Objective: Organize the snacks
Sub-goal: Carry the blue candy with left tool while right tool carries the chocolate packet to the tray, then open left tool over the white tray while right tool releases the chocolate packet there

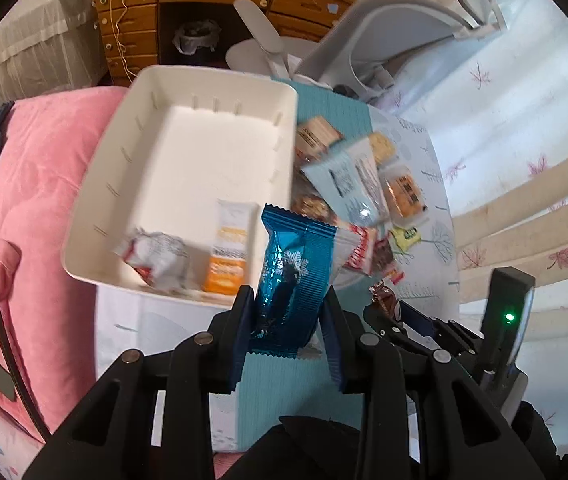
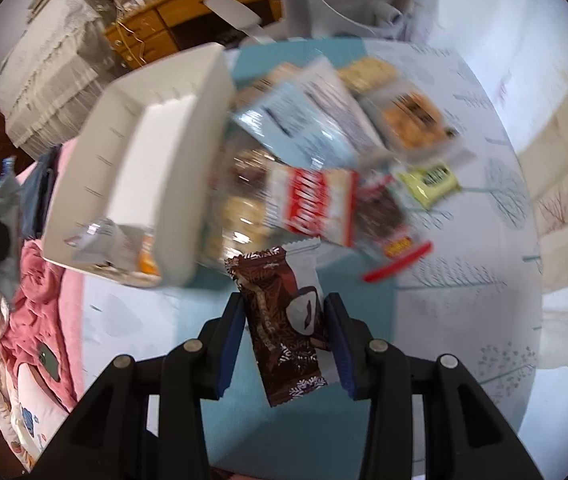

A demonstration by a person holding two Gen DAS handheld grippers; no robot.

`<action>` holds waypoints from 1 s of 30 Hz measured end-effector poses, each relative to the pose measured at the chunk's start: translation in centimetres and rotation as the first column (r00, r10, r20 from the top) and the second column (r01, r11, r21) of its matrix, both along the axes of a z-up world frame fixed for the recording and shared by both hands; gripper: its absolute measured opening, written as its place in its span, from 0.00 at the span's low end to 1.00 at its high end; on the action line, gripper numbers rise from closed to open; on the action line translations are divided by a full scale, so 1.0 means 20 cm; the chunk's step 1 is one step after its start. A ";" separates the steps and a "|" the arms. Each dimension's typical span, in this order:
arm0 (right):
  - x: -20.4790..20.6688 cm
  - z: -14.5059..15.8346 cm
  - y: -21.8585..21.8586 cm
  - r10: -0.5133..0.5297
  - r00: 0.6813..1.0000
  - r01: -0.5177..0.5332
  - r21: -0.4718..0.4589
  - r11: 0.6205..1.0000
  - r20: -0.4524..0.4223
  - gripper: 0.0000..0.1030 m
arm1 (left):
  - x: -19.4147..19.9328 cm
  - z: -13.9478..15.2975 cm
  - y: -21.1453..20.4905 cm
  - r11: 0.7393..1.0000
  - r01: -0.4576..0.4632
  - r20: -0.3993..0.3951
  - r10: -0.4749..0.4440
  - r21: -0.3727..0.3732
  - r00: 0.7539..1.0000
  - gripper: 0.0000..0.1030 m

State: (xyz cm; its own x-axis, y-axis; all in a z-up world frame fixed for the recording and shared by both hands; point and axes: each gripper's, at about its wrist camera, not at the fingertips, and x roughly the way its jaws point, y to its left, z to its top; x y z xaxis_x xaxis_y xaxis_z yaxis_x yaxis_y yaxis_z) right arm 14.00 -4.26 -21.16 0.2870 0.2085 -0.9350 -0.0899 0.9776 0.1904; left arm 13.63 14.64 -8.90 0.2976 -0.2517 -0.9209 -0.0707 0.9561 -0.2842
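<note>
Shiny blue wrapper [image 1: 289, 276] with a white snowflake at centre frame; brown wrapper [image 2: 284, 320] with white flecks; plain white bin [image 1: 124, 152] upper left; pink blanket [image 1: 44, 184] far left; pale tablecloth [image 2: 463, 280] printed with grey-blue trees.

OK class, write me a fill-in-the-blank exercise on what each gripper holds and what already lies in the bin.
1. The left gripper is shut on a shiny ____ snack wrapper printed with a snowflake.
2. The right gripper holds a ____ chocolate bar wrapper.
3. The orange and white packet lies inside the white ____.
4. The yellow packet lies ____ the bin, on the table.

Missing words: blue; brown; bin; outside
</note>
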 end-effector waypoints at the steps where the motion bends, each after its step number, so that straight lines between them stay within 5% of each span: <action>1: 0.01 0.01 0.03 -0.001 1.000 0.001 0.006 1.000 0.010 0.40 | 0.01 0.00 0.03 1.000 0.001 0.008 -0.001 0.000 1.000 0.30; 20: 0.07 0.11 0.55 0.040 0.982 -0.061 0.108 0.992 0.182 0.40 | 0.16 -0.03 0.50 0.999 0.049 0.162 -0.052 0.022 0.985 0.30; 23: 0.07 0.11 0.59 0.060 0.980 -0.083 0.116 0.990 0.188 0.49 | 0.17 -0.05 0.55 0.999 0.040 0.175 -0.045 0.035 0.983 0.31; 25: 0.07 0.11 0.60 0.055 0.981 -0.077 0.114 0.991 0.186 0.60 | 0.17 -0.06 0.57 0.999 0.026 0.176 -0.033 0.043 0.984 0.41; 27: 0.06 0.12 0.59 0.039 0.982 -0.061 0.114 0.992 0.185 0.60 | 0.17 -0.07 0.59 0.998 0.010 0.177 -0.019 0.054 0.984 0.61; 30: 0.05 0.12 0.56 0.004 0.983 -0.027 0.124 0.992 0.183 0.60 | 0.17 -0.08 0.59 0.999 0.004 0.181 -0.012 0.044 0.983 0.63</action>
